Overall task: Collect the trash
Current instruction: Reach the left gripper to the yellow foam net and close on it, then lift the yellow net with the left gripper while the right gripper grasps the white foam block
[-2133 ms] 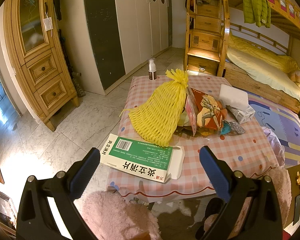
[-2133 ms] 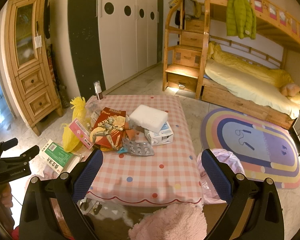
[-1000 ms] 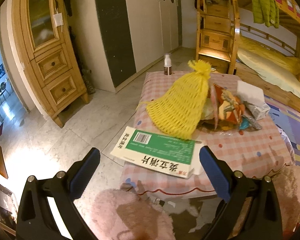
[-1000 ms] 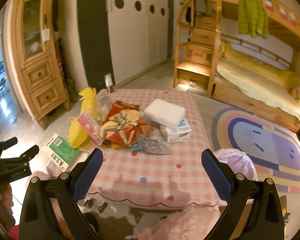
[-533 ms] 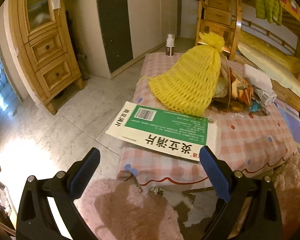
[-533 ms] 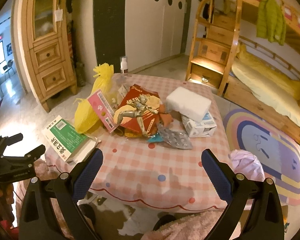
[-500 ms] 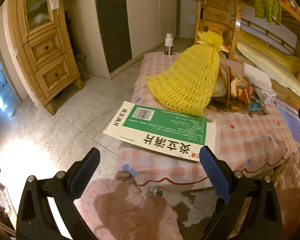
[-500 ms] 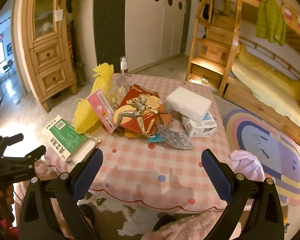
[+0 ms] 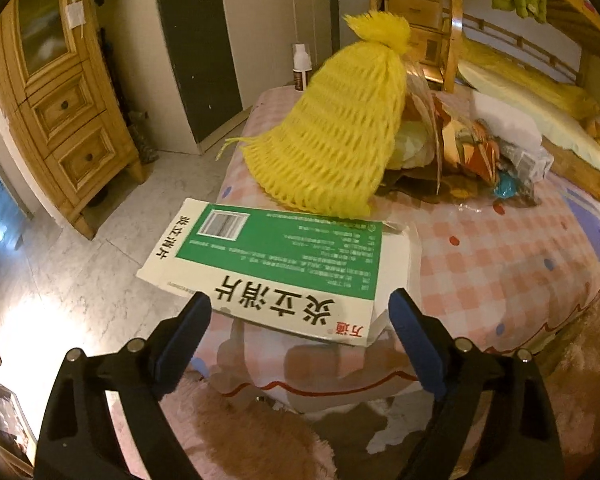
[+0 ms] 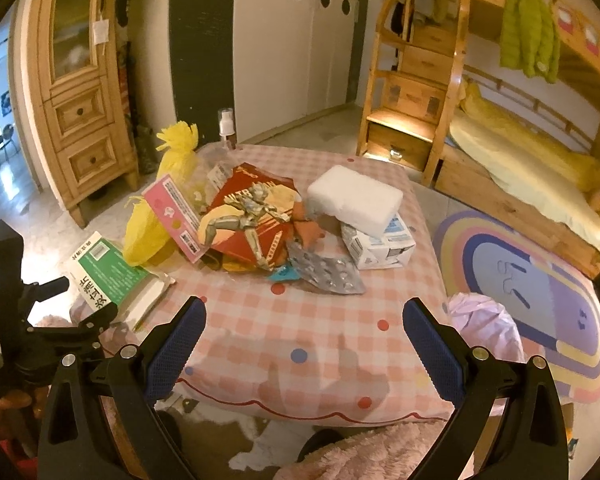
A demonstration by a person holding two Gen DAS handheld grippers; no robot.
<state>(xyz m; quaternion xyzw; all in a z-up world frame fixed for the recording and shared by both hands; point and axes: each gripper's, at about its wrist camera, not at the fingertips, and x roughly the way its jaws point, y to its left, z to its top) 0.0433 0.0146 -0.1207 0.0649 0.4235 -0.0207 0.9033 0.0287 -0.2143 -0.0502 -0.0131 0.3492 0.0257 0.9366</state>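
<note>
I'm hovering my left gripper (image 9: 298,318) just before the green box (image 9: 276,264) at the table's (image 9: 500,264) near edge; its jaws have just been narrowing but are standing wide, gripping nothing. My right gripper (image 10: 304,334) is gaping empty too. Behind the box, yellow netting (image 9: 332,140) and wrappers (image 10: 252,220) are lying piled.

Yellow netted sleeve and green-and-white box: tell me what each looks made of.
Yellow netted sleeve: likely soft foam mesh, matte; open diamond lattice, frayed tuft on top.
Green-and-white box: seemingly thin printed cardboard, smooth with slight sheen; flattened, with crisp edges and an open end flap.
</note>
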